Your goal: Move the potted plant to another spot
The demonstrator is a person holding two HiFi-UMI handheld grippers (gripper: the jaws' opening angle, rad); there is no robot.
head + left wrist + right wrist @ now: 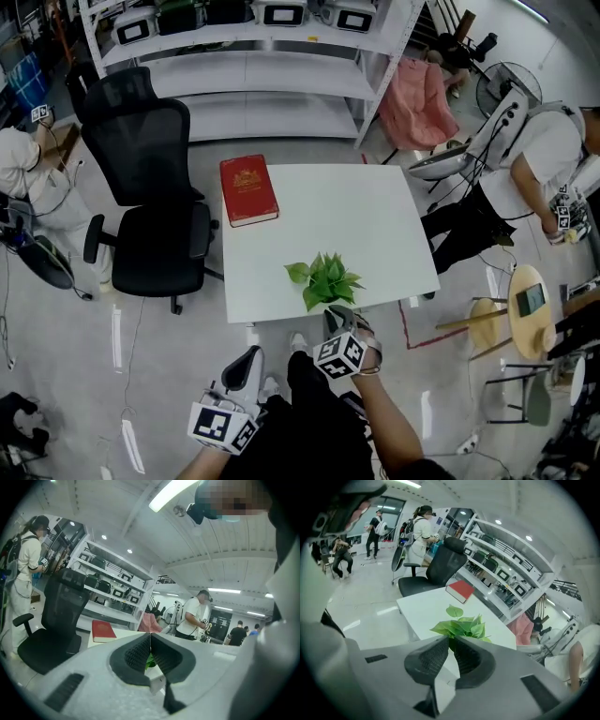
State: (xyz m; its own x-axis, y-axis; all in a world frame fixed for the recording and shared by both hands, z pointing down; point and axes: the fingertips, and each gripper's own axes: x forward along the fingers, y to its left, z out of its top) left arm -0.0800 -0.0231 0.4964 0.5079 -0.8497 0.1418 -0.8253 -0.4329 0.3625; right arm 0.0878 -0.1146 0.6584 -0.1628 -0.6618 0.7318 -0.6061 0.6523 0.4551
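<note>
The potted plant (324, 277) with bright green leaves stands at the near edge of the white table (366, 211); its pot is hidden. My right gripper (339, 323) is at the plant's near side. In the right gripper view the jaws (451, 641) are closed to a narrow slit with dark green between the pads, and the leaves (461, 626) rise just beyond. My left gripper (246, 361) hangs below and left of the table edge, off the table. Its jaws (150, 641) meet tip to tip with nothing in them, and a bit of green leaf (150, 659) shows behind.
A red book (248, 189) lies at the table's far left corner. A black office chair (150, 187) stands left of the table, white shelving (253, 66) behind it. People stand at the right (544, 159) and left (23, 178). Round wooden stools (530, 305) are at the right.
</note>
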